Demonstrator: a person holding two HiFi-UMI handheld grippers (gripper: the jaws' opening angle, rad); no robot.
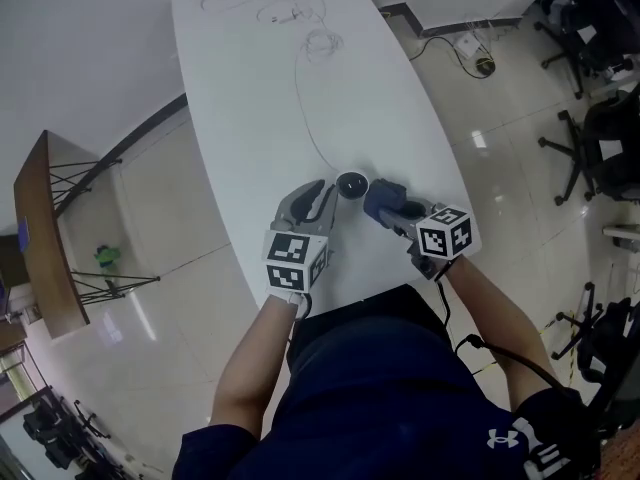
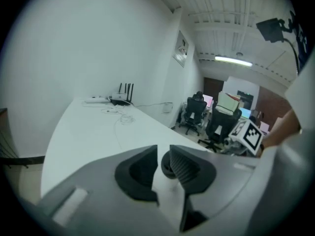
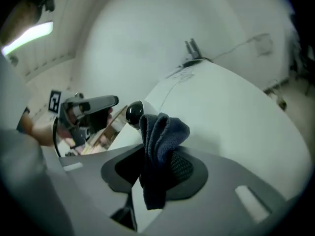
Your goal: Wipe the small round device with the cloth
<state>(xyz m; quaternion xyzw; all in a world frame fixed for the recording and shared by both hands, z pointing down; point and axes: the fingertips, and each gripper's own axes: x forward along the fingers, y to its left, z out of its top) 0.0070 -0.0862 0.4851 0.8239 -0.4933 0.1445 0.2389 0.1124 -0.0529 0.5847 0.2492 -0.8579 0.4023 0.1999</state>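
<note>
The small round device, white with a black lens face, stands near the front of the white table. My left gripper points at it from the left. In the left gripper view, its jaws stand a narrow gap apart. The device shows just past the tips, partly hidden by the right finger. I cannot tell whether they touch it. My right gripper is shut on a dark blue cloth. In the right gripper view, the cloth bunches above the pads, right beside the device.
A thin cable runs from the device up the table to a router and loose wires at the far end. Office chairs stand on the floor to the right, and a wooden shelf to the left. The table's near edge is at the person's lap.
</note>
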